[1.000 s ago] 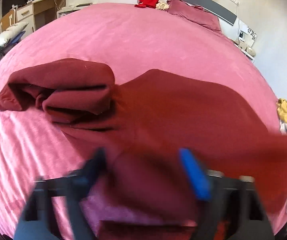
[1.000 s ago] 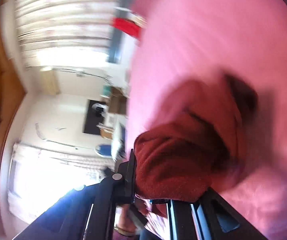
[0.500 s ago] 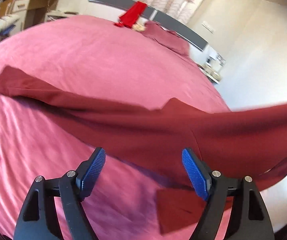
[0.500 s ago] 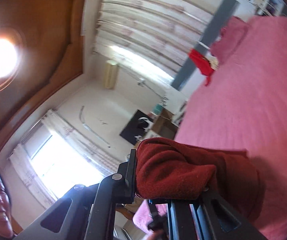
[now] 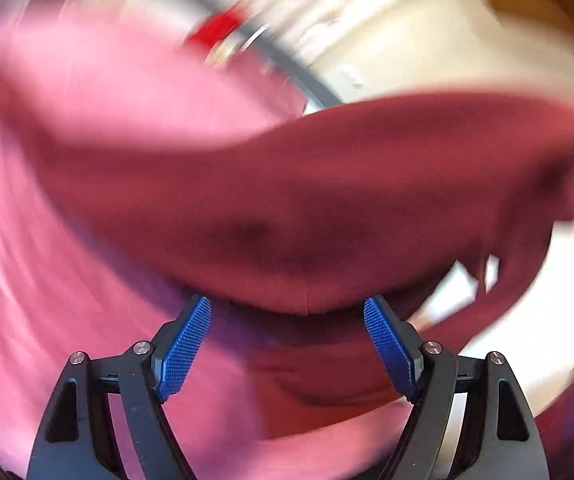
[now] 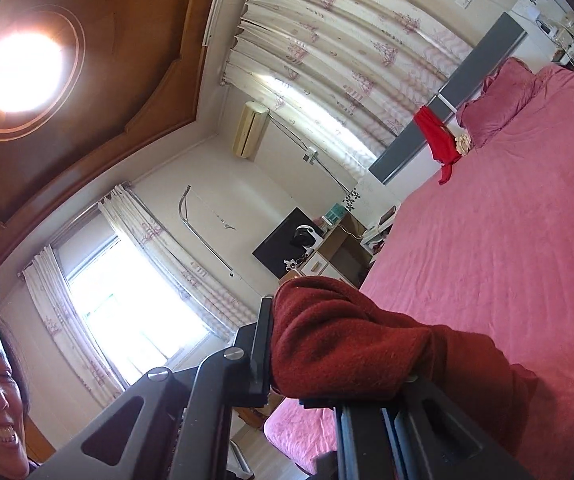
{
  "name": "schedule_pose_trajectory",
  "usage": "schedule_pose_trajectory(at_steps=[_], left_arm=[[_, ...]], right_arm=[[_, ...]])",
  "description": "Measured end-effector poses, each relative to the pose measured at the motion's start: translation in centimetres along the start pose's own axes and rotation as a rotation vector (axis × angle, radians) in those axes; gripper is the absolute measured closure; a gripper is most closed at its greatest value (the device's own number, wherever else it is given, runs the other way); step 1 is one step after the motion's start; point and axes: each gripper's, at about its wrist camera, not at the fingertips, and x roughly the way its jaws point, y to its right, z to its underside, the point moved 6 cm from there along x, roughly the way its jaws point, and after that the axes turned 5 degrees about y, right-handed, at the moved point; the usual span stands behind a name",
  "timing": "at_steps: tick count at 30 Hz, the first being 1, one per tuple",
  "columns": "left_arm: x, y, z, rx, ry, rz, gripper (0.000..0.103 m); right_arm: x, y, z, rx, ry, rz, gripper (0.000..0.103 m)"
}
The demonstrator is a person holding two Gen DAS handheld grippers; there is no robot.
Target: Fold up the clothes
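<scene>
We see a wooden ceiling [image 6: 99, 92] with a bright round lamp [image 6: 19, 76], patterned curtains [image 6: 347, 52] over sunlit windows [image 6: 135, 312], white walls [image 6: 223, 200], and a pink-covered bed [image 6: 507, 260] against a grey headboard [image 6: 447, 100].

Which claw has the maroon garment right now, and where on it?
The right claw is shut on a bunched fold of the maroon garment; which part is unclear. The left claw is open, gripping nothing.

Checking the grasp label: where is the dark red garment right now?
The dark red garment is bunched in the shut right hand-held gripper, lifted above the pink bed. In the left wrist view it hangs just beyond the open left hand-held gripper.
</scene>
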Motion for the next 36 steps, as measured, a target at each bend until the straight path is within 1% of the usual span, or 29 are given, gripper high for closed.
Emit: schedule_pose_trajectory(at_steps=[2,3,4,5,7,9,11,13,14,15,16,17,19,20,21,23,25,28,29,32,35,36], left_arm=[[-0.6,2.2,0.0,0.245,0.047,-0.106,0.021],[-0.4,3.0,0.2,0.337,0.058,-0.154,0.021],[0.0,3.9,0.4,0.405,0.062,-0.17,0.021],[0.7,4.5,0.6,0.451,0.061,-0.174,0.021],[2.0,5.6,0.8,0.509,0.057,-0.185,0.021],[3.0,7.2,0.8,0.588,0.105,-0.218,0.021],[3.5,9.1,0.9,0.662,0.147,-0.228,0.021],[3.7,10.3,0.8,0.74,0.217,-0.34,0.021],[3.8,10.6,0.7,0.755,0.232,-0.371,0.021],[3.9,10.8,0.6,0.766,0.242,-0.396,0.028],[4.1,10.8,0.4,0.765,0.234,-0.405,0.051],[4.3,10.6,0.2,0.762,0.221,-0.41,0.063],[4.9,9.5,-0.3,0.728,0.177,-0.404,0.088],[5.1,8.6,-0.8,0.694,0.152,-0.392,0.093],[5.3,8.0,-1.3,0.667,0.144,-0.386,0.094],[4.4,6.6,-3.2,0.607,0.162,-0.383,0.095],[2.0,5.2,-5.9,0.559,0.241,-0.43,0.095],[-3.7,3.2,-11.6,0.465,0.408,-0.508,0.095],[-5.8,3.0,-13.8,0.445,0.461,-0.514,0.095],[-11.0,4.2,-18.9,0.464,0.591,-0.522,0.095],[-15.8,6.3,-23.2,0.489,0.697,-0.498,0.095],[-17.4,6.9,-24.6,0.482,0.732,-0.479,0.095]], right_arm=[[0.1,0.1,0.1,0.012,0.0,0.0,0.095],[0.2,0.1,0.2,0.015,0.0,-0.002,0.095],[0.3,0.0,0.3,0.019,0.0,-0.005,0.095],[0.4,-0.1,0.4,0.024,-0.001,-0.009,0.095],[0.7,-0.3,0.7,0.038,-0.002,-0.022,0.093],[0.8,-0.8,0.9,0.033,-0.005,-0.027,0.093],[0.9,-1.2,1.1,0.024,-0.005,-0.026,0.093],[0.9,-1.3,1.2,0.028,-0.003,-0.029,0.093],[0.9,-1.2,1.2,0.032,-0.003,-0.031,0.093],[0.9,-1.2,1.3,0.035,-0.002,-0.031,0.093],[0.9,-1.2,1.3,0.036,-0.003,-0.034,0.093],[1.0,-1.1,1.4,0.034,-0.003,-0.035,0.093],[1.0,-1.1,1.4,0.035,-0.006,-0.033,0.093],[1.0,-1.1,1.5,0.036,-0.006,-0.032,0.093],[1.0,-1.0,1.5,0.036,-0.005,-0.031,0.093],[0.9,-0.8,1.5,0.037,-0.002,-0.027,0.093],[0.5,-0.5,1.3,0.037,0.02,-0.024,0.093],[-0.8,-0.6,0.3,0.005,0.08,-0.012,0.093],[-1.1,-0.9,0.0,-0.013,0.094,-0.013,0.093],[-1.8,-2.9,-0.4,-0.084,0.111,-0.05,0.093],[-2.1,-6.5,-1.0,-0.187,0.113,-0.099,0.093],[-2.2,-7.9,-1.4,-0.221,0.116,-0.123,0.093]])
